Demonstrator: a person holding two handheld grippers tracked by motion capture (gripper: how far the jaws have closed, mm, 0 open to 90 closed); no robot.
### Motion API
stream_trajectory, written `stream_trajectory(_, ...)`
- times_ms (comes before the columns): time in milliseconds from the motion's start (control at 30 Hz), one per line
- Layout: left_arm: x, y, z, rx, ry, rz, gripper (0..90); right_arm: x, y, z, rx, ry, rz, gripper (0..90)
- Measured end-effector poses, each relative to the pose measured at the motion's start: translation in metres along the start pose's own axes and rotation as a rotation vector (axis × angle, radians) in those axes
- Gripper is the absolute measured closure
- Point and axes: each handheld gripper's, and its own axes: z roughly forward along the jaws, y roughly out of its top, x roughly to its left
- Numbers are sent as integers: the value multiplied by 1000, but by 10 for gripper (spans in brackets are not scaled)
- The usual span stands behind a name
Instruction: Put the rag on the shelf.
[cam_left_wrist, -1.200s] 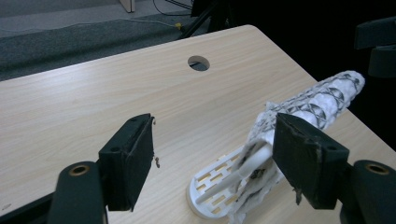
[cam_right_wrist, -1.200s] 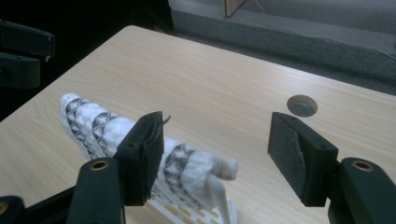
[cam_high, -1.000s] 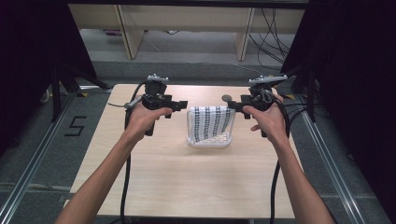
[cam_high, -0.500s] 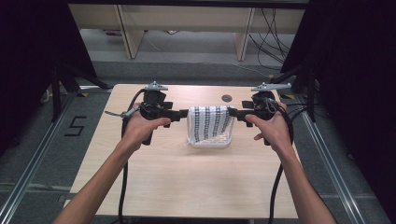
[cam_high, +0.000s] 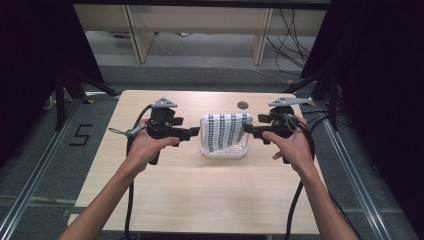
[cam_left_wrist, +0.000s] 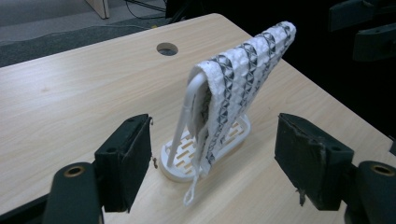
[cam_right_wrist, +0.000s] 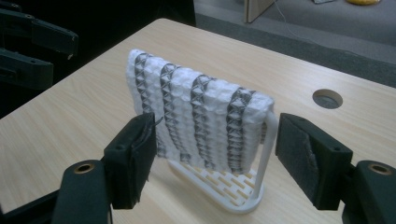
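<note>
Both grippers had closed in on the cloth (cam_high: 226, 131) from either side since the earlier frame.
The left gripper (cam_high: 194, 131) and right gripper (cam_high: 248, 129) stood spread, the right's jaws just opened wider, nothing pinched; the cloth hung over a rack (cam_high: 224, 151) mid-desk (cam_high: 200, 200). Best pinch the two top corners squarely, clear of the rack's frame, then lift together.

cloth (cam_high: 224, 130) draped over rack (cam_high: 225, 151), table (cam_high: 200, 190) hole (cam_high: 243, 105) behind
</note>
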Motion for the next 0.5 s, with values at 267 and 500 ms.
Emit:
stream_trajectory(267,-11,-11,-5,-11,-32,11,261,7,-7,-3,1,26,-34,303)
stream_trajectory(500,-15,-20,-8,-13,-49,13,261,13,-14,-2,17,34,-30,303)
